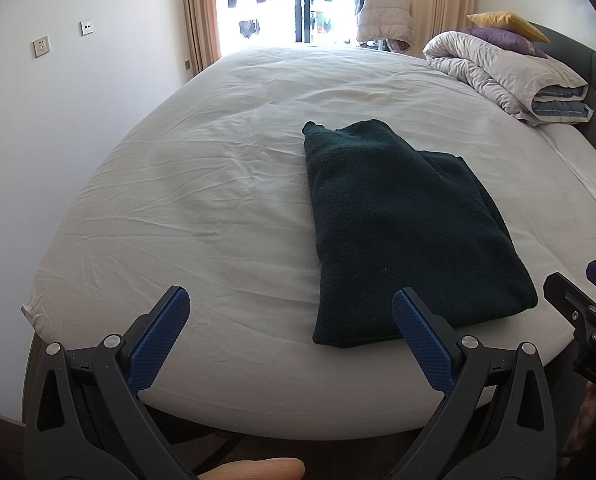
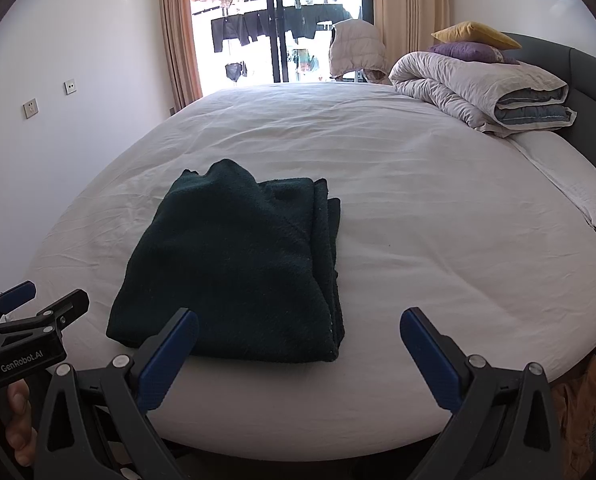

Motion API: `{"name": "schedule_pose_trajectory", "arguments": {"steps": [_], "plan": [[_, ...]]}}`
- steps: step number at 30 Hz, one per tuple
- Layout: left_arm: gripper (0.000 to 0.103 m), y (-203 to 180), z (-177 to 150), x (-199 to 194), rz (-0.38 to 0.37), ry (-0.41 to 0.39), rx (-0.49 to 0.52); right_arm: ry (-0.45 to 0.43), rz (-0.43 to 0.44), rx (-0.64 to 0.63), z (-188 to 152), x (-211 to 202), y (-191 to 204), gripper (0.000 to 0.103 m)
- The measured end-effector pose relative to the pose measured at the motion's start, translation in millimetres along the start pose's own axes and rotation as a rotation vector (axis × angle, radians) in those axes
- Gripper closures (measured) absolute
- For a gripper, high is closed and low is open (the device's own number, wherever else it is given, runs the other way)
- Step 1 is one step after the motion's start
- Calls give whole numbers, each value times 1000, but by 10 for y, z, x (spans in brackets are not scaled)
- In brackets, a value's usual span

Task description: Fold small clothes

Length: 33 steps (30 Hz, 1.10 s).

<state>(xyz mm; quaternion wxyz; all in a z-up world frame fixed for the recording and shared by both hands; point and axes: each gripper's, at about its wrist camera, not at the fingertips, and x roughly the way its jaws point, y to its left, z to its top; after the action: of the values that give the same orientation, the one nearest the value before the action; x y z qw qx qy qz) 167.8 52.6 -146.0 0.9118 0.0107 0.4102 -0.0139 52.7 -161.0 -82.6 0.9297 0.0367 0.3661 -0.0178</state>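
Note:
A dark green fleece garment [image 1: 398, 220] lies folded into a thick rectangle on the white bed [image 1: 201, 184]; the right wrist view shows the same garment [image 2: 233, 264] left of centre. My left gripper [image 1: 291, 300] is open above the bed's near edge, its right finger just in front of the garment's near edge, with nothing held. My right gripper [image 2: 298, 320] is open too, and its left finger overlaps the garment's near edge. The right gripper [image 1: 582, 292] appears at the right edge of the left wrist view, and the left gripper [image 2: 33, 300] at the right view's left edge.
A rolled duvet [image 1: 506, 76] with a purple pillow [image 1: 502, 38] and a yellow pillow [image 1: 506, 22] sits at the far right by the grey headboard [image 2: 586, 76]. Beyond the bed a balcony door [image 2: 281, 24] shows hanging laundry. A white wall [image 1: 77, 92] runs along the left.

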Motion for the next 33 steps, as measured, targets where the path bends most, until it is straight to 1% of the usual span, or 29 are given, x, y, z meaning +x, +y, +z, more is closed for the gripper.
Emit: {"name": "schedule_pose_trajectory", "arguments": {"steps": [33], "plan": [[0, -5, 1, 5, -5, 3, -1, 6, 7, 0, -11, 38, 9, 0]]}}
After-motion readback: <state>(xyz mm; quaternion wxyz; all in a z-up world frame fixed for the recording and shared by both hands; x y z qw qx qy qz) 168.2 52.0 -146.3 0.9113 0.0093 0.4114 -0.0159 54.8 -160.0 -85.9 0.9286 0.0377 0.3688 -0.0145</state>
